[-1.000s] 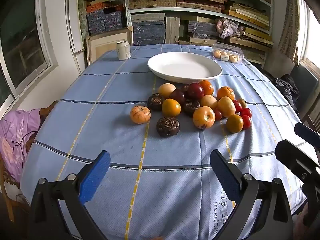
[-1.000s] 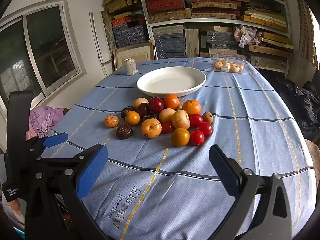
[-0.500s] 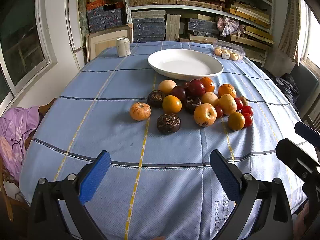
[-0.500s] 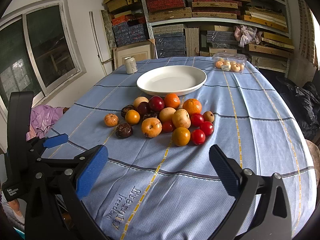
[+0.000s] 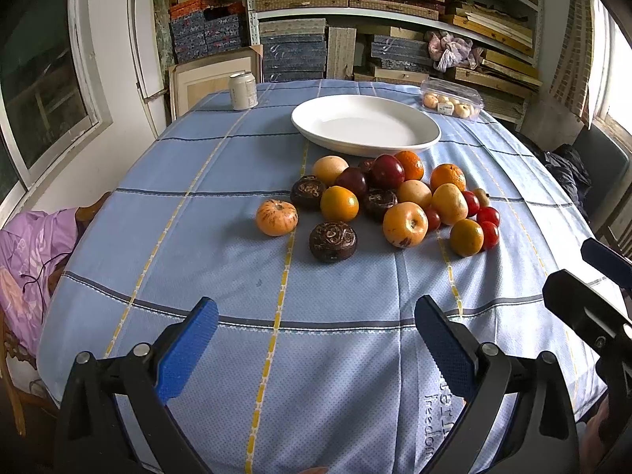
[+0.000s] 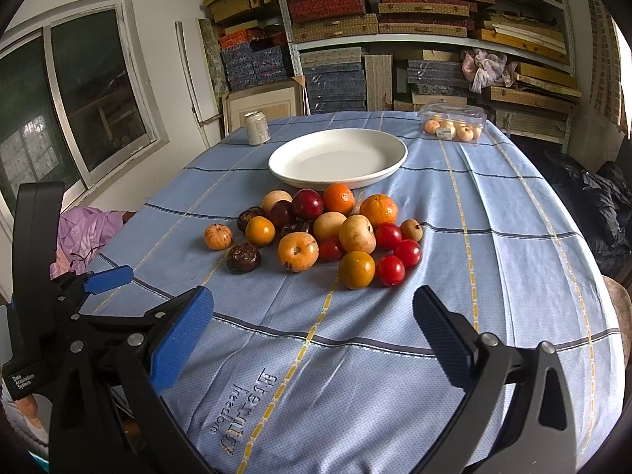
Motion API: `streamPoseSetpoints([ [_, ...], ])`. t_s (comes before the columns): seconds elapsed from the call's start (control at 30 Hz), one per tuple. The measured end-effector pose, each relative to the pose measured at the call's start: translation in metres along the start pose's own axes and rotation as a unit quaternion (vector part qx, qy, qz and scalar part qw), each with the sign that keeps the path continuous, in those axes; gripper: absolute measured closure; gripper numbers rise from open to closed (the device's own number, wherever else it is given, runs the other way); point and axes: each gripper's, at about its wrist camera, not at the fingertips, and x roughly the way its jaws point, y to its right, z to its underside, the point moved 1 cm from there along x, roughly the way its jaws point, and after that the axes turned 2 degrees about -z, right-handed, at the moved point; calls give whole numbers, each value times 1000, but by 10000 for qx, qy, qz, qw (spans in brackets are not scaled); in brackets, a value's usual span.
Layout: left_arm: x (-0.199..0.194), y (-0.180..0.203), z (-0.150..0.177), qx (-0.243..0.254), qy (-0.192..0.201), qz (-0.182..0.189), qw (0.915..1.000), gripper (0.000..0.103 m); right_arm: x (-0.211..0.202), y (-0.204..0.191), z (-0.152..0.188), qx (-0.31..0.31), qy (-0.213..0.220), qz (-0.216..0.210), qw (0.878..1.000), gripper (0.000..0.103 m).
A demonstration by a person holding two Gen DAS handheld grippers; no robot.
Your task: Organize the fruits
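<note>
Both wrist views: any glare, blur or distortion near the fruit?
Left wrist: fruit pile sharp, soft daylight with faint shadows; window at right blown out; fisheye bends the shelves. Right wrist: white plate evenly lit, no hard glare; tablecloth edge curves, corners vignetted black.

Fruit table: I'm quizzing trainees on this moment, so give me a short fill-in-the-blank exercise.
1. The white plate holds ___ fruit.
2. Both the left tongs and right tongs are ___.
3. The drink can stands ___.
4. The fruit pile lies on a ___ tablecloth.

Missing words: no; open; upright; blue
</note>
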Motion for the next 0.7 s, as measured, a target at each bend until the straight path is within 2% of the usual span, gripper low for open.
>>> streamPoseSetpoints([
  [0.7, 2, 0, 0, 11, -33, -63, 10000, 3, 6, 8, -1, -57, -18, 195, 9998, 4],
])
